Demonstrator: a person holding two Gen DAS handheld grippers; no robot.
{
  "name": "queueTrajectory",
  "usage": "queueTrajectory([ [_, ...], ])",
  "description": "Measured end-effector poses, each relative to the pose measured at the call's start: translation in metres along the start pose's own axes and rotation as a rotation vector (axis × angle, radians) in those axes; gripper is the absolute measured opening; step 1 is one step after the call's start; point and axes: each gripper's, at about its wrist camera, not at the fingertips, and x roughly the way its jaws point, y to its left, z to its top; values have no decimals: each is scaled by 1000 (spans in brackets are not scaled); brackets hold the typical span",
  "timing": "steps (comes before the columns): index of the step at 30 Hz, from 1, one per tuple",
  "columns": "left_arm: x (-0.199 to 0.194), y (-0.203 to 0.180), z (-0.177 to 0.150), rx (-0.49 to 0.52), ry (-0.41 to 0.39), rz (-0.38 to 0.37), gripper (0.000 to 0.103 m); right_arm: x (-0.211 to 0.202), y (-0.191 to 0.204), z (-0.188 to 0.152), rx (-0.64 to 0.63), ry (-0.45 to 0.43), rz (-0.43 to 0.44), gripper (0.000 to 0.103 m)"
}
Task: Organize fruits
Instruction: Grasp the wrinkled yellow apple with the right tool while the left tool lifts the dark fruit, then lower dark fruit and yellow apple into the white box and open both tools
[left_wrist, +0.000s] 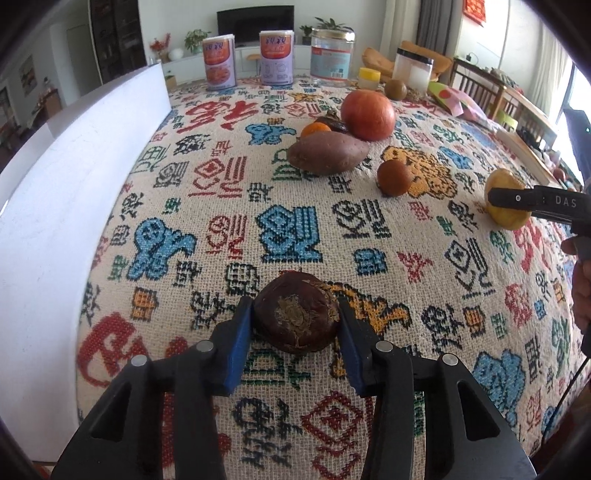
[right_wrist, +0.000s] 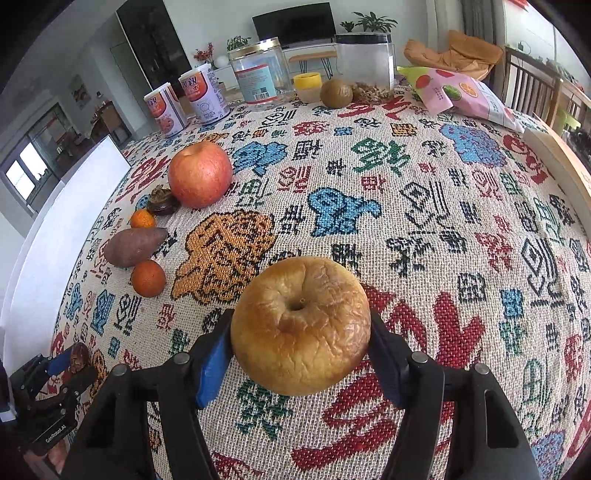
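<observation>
My left gripper (left_wrist: 295, 317) is shut on a dark brown round fruit (left_wrist: 295, 314), held just above the patterned cloth (left_wrist: 229, 192). My right gripper (right_wrist: 301, 332) is shut on a wrinkled yellow-brown apple (right_wrist: 301, 325); the apple also shows in the left wrist view (left_wrist: 504, 201). A red apple (right_wrist: 199, 173), a dark dried fruit (right_wrist: 162, 201), two small oranges (right_wrist: 142, 218) (right_wrist: 148, 277) and a sweet potato (right_wrist: 133, 245) lie grouped at the left. In the left wrist view the red apple (left_wrist: 367, 114) and the sweet potato (left_wrist: 328, 153) lie ahead.
Two cans (right_wrist: 184, 101), a glass jar (right_wrist: 260, 75), a clear container (right_wrist: 365, 61), a yellow cup (right_wrist: 307, 85), a kiwi (right_wrist: 335, 93) and a snack bag (right_wrist: 465, 94) stand at the far edge. A white board (left_wrist: 55, 192) borders the table's left side.
</observation>
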Motion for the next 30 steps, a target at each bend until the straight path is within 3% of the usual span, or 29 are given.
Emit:
queueTrajectory([
  [6,-50,22,-4,-157,-48,-113,45,-30,-6,-22,64,33,171,67],
  [9,-101,47,5,-235,-95,-181,45,-45,24,-22,20,60,241,67],
  [11,-136,70,12,-283,-145,-187,45,-54,62,-15,-38,61,296,67],
  [16,-189,151,27,-411,-252,-43,45,-72,198,10,-217,31,482,67],
  [22,-163,250,17,-590,-212,203,45,-52,367,25,-403,-2,611,67],
  [26,-136,278,2,-648,-151,262,45,-14,442,19,-473,46,603,67],
  [30,-125,283,-13,-668,-119,276,47,17,479,3,-527,92,547,67],
])
